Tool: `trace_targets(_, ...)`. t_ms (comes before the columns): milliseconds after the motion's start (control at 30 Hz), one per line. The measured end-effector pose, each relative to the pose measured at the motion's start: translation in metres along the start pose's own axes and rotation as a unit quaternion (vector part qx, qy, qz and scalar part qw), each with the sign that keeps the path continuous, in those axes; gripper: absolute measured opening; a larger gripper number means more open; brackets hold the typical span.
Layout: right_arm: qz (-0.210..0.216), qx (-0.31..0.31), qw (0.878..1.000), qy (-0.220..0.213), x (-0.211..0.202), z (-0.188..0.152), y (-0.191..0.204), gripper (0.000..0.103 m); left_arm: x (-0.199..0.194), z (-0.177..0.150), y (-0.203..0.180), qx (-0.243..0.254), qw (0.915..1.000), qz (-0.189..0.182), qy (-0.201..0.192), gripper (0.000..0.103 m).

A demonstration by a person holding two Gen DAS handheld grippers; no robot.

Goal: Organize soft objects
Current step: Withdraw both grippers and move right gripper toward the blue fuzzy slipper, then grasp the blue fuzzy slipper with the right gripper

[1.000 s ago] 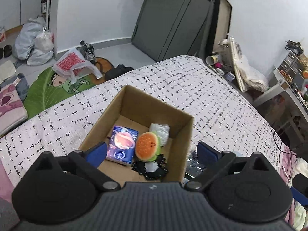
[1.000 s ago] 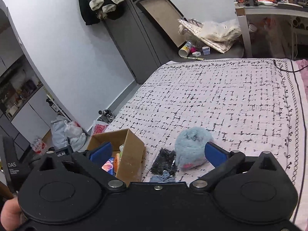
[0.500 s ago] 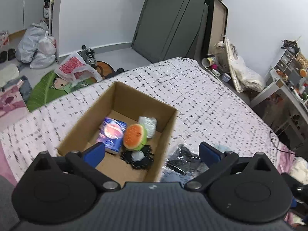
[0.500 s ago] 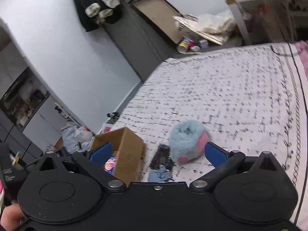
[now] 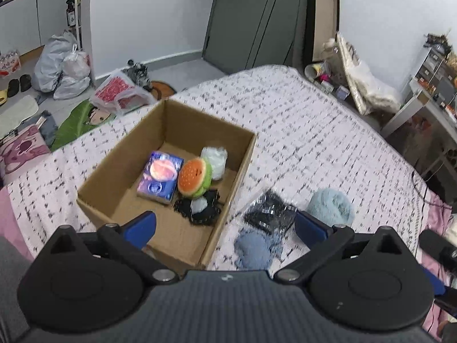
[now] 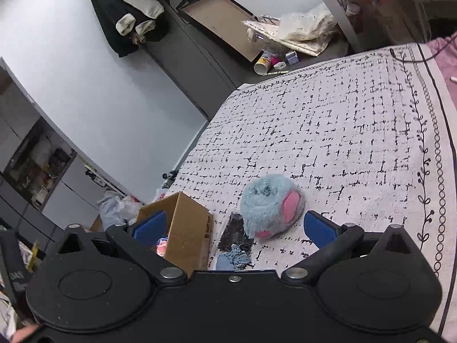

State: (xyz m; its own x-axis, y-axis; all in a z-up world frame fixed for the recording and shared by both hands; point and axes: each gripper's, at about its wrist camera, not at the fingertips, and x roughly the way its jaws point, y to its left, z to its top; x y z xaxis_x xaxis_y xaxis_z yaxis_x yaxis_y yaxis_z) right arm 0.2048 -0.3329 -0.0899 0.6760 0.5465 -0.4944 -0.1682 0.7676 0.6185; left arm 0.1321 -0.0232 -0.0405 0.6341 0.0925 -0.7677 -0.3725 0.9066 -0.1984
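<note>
A bed (image 6: 357, 120) carries everything, covered by a white spread with a black broken-line grid and a vine-and-ring border along its edges. An open cardboard box (image 5: 120, 171) sits on the spread close to the bed's edge that faces the floor. Just beside the box's long side lie a black glittery packet (image 5: 268, 214) and a small blue cloth (image 5: 255, 247), the two touching. A fluffy blue ball with pink patches (image 6: 271, 205) rests next to the packet, further in from that edge. The far stretch of the spread toward the door-side corner lies flat.
</note>
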Motion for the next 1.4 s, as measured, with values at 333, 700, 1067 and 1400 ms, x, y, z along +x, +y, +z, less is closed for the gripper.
trace_targets(333, 0.017, 0.052, 0.998, 0.028, 0.009, 0.003, -0.021, 0.103, -0.004, -0.014, -0.015, 0.003, 1.0, 0.008, -0.001, 0.102)
trace_targets(700, 0.032, 0.089, 0.995, 0.04, 0.02, 0.004, -0.035, 0.103, 0.008, -0.027, -0.031, -0.013, 0.9996, -0.024, -0.001, 0.097)
trace_targets(1067, 0.014, 0.11, 0.993, 0.036, 0.041, 0.01, -0.043, 0.099, 0.031, -0.02, -0.042, -0.038, 0.9975, -0.059, 0.005, 0.074)
trace_targets(1400, -0.002, 0.149, 0.988, 0.04, 0.069, 0.013, -0.058, 0.072, 0.06, 0.0, -0.063, -0.036, 0.9948, -0.095, 0.006, 0.067)
